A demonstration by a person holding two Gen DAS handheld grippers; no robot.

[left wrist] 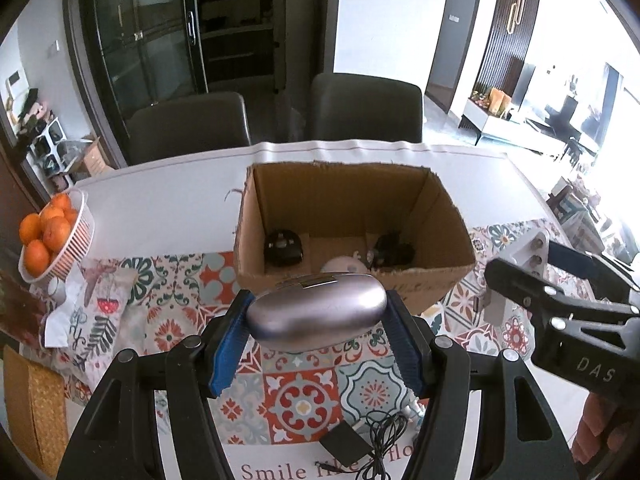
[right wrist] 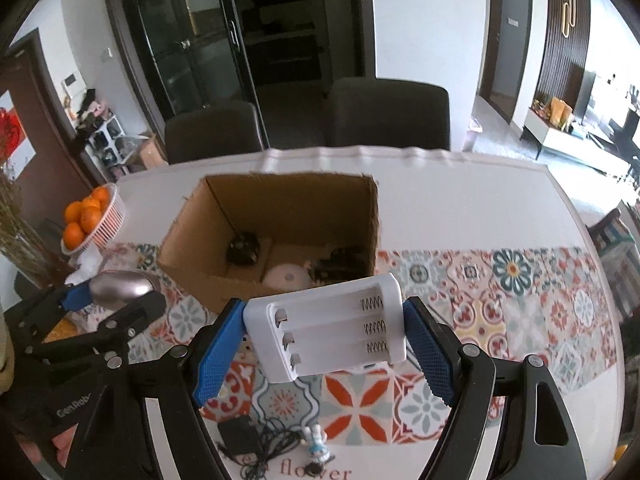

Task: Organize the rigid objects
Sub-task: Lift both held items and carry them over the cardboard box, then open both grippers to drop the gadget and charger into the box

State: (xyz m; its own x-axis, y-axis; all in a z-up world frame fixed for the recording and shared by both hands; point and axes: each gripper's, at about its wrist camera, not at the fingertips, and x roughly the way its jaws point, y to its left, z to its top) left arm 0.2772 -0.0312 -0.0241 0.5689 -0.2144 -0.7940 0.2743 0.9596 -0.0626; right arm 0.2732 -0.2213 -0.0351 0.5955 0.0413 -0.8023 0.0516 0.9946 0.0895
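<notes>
Nearest, at the surface's [right wrist: 460, 200] front edge: a black power adapter [left wrist: 343, 446] with its tangled thin cord, and just beside it a small white-and-blue figurine [right wrist: 317, 446]. Both lie on the patterned tile-print cloth [right wrist: 516, 300], next to printed lettering.

Left tool [left wrist: 316, 322]: blue pads closed on a smooth, silvery-mauve oval case [left wrist: 316, 314], held by its two ends, long axis crosswise, raised above the cloth just in front of the cardboard box [left wrist: 440, 216]. Seen from the right wrist view, the same tool [right wrist: 116, 294] sits off to the left with the case [right wrist: 120, 285] between its pads.

Right tool [right wrist: 325, 330]: blue pads gripping a white battery holder [right wrist: 326, 326], three slots with springs facing up, slightly tilted, also raised just in front of the box's [right wrist: 192, 224] near wall. In the left wrist view this tool [left wrist: 516, 276] enters from the right with the white holder [left wrist: 532, 246] partly showing.

Box: open-topped, on the cloth. Inside, a round black object [left wrist: 282, 247] at left, a dark tangled item [left wrist: 392, 250] at right, a pale round thing [left wrist: 344, 266] against the near wall.

Left, further off: white basket of oranges [left wrist: 46, 232] on the surface's edge, a folded printed cloth [left wrist: 86, 304] beside it.

Beyond the surface: two dark chairs [left wrist: 366, 106], then a dark glass-door cabinet [left wrist: 160, 28].
</notes>
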